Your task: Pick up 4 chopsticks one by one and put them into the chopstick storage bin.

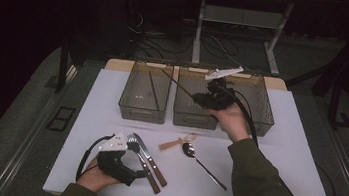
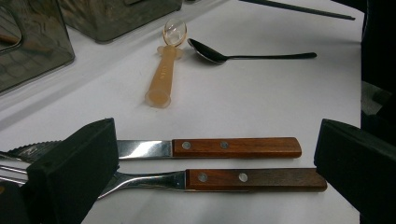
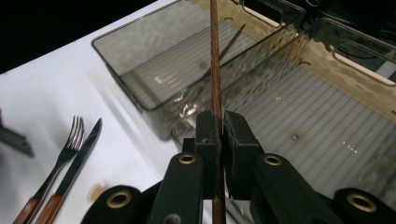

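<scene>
One chopstick [image 3: 215, 60] stood clamped between the shut jaws of the right gripper [image 3: 220, 128], poised above the bins [image 1: 262, 101] as if for sorting beside its mate [image 1: 153, 89], while the left gripper [image 2: 210, 163] rested open, straddling knife [image 2: 236, 147] and fork [image 2: 254, 179] on the surface [image 2: 261, 102].

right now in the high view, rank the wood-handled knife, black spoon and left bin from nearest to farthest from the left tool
1. Wood-handled knife: just right of the left tool, beside the fork.
2. Black spoon: farther right, mid-table.
3. Left bin: at the table's far side.
</scene>
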A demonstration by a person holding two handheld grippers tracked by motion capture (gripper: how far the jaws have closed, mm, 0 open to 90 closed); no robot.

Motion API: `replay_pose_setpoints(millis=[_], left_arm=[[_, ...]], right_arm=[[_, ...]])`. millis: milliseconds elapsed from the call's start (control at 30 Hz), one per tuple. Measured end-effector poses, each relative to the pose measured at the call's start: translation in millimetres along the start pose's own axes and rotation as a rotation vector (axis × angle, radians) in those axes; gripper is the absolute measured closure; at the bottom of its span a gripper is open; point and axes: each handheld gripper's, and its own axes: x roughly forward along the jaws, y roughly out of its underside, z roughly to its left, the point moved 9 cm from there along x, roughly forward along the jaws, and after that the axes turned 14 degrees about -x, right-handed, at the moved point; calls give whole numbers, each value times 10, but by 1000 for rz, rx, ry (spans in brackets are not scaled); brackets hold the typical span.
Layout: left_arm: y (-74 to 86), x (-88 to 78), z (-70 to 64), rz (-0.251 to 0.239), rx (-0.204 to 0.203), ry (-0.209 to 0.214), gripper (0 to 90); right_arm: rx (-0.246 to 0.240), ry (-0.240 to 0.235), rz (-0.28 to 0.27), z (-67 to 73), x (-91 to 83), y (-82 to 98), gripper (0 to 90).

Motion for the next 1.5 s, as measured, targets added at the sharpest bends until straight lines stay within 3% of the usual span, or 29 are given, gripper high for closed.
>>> replay_pose_setpoints(millis=[433,867,1167,1500], left_arm=[[-16,3,-26,-16,-9,11,0],[-8,4,-48,-2,1,24,0],[3,21,-52,6,7,25,0],[-1,25,-55,3,6,32,0]], right_arm=[[7,3,38,42,460,-360,851],[76,25,108,-43,1055,-415,850],[74,39,135,29,1290,-579,850],[79,31,168,123,1483,-596,843]])
